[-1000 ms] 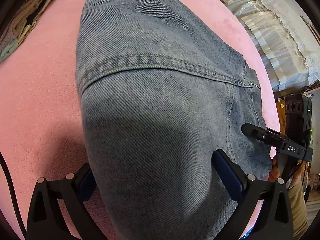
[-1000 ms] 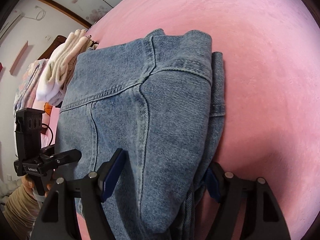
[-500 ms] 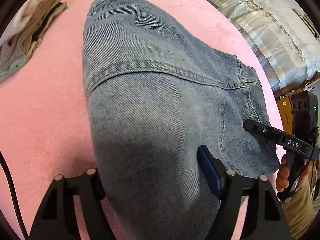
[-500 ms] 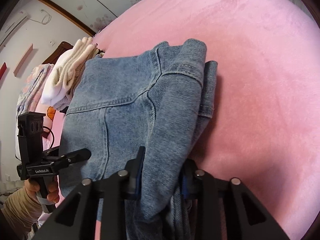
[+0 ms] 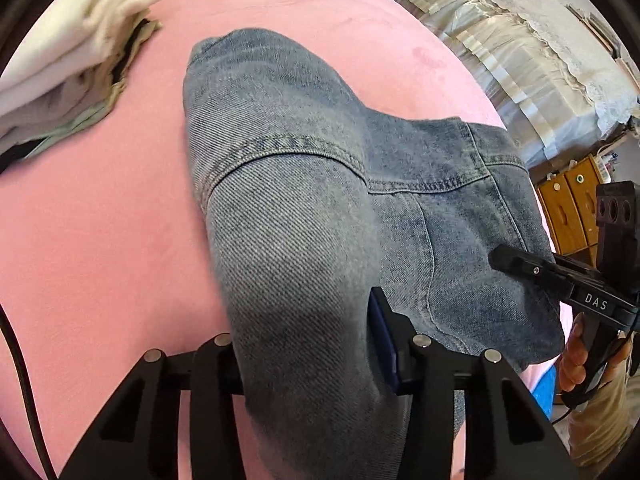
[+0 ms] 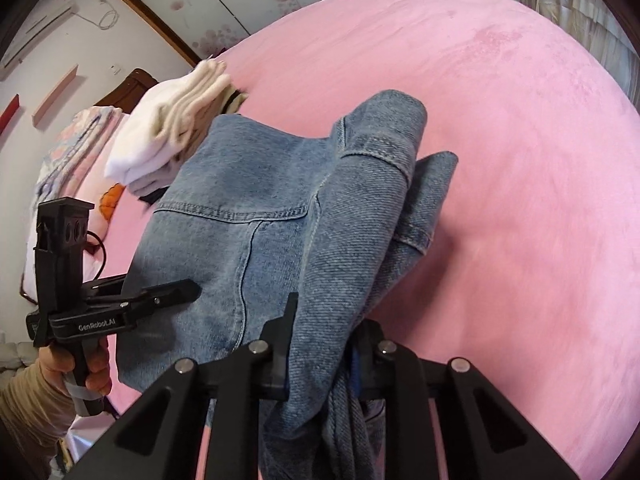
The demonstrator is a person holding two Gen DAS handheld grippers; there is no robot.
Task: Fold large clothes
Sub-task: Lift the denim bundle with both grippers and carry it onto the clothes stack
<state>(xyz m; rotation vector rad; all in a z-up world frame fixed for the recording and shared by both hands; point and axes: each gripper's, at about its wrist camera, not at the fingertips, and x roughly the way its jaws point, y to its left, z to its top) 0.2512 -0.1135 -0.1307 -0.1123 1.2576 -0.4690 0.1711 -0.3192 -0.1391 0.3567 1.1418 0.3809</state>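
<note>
A folded blue denim garment [image 5: 304,208] lies on the pink bed [image 5: 92,220]. My left gripper [image 5: 308,344] is shut on its near left edge, the denim bunched between the fingers. My right gripper [image 6: 324,344] is shut on the near right edge of the denim garment [image 6: 256,208] and lifts that fold off the pink bed [image 6: 520,160]. Each gripper shows in the other's view: the right one [image 5: 560,276] at the far right edge, the left one [image 6: 120,300] at the left.
A stack of folded white and beige clothes [image 5: 68,56] sits on the bed beyond the denim, also in the right wrist view [image 6: 176,124]. White frilled curtains [image 5: 520,52] and a wooden cabinet [image 5: 572,208] stand past the bed's right edge.
Both grippers have gone from open around the denim edge to shut on it. The gripped edge has risen and both views have pulled back from the garment.
</note>
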